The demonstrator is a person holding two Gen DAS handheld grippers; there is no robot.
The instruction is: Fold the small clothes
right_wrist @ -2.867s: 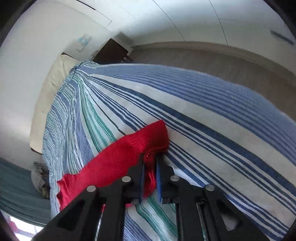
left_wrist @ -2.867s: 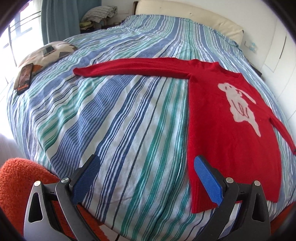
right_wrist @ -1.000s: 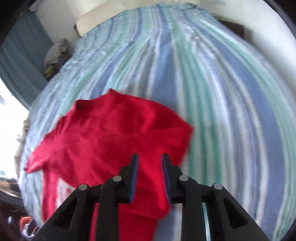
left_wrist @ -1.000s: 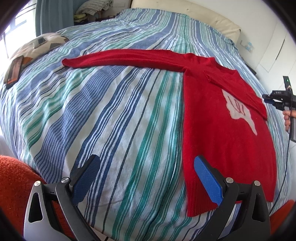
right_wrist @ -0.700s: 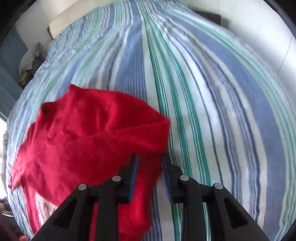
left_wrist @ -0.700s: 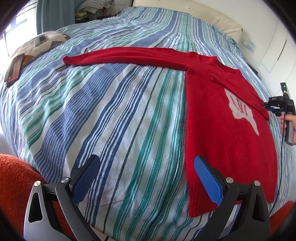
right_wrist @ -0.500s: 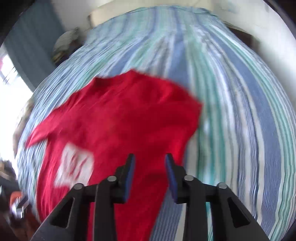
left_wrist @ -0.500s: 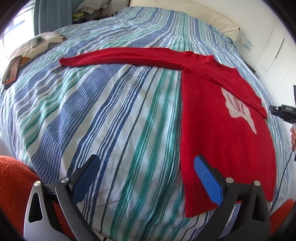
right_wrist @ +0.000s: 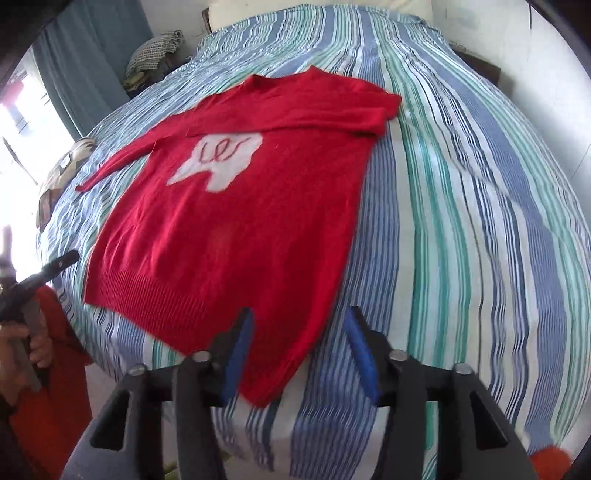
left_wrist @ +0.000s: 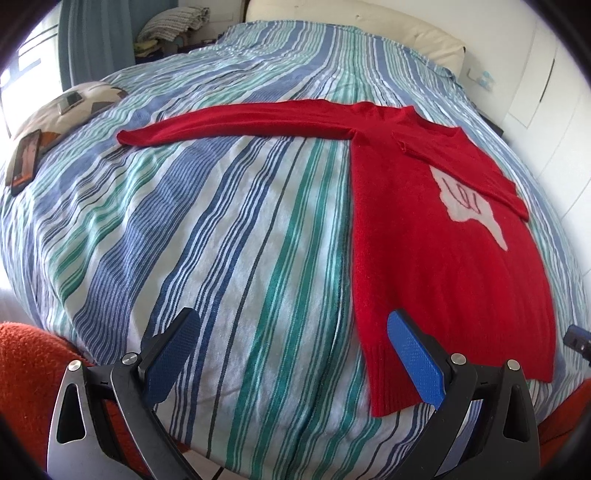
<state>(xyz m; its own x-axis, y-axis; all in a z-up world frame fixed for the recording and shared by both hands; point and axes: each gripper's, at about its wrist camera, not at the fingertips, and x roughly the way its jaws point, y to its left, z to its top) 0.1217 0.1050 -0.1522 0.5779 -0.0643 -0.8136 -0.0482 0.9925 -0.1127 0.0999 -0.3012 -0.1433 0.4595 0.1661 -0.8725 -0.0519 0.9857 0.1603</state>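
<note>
A red sweater with a white figure on its chest lies flat on the striped bed. One sleeve stretches out to the left. The other sleeve is folded across the chest and covers the top of the figure. My left gripper is open and empty, above the bed's near edge just left of the sweater's hem. My right gripper is open and empty, above the hem's right corner. The sweater fills the middle of the right wrist view.
The striped bedspread covers the whole bed. A patterned cushion with a phone beside it lies at the far left. An orange rug is at the bed's foot. A headboard and white wall are behind.
My right gripper carried the right sleeve across the chest, let it go and opened. It has pulled back to the hem's right corner. The left gripper has stayed in place, open.
</note>
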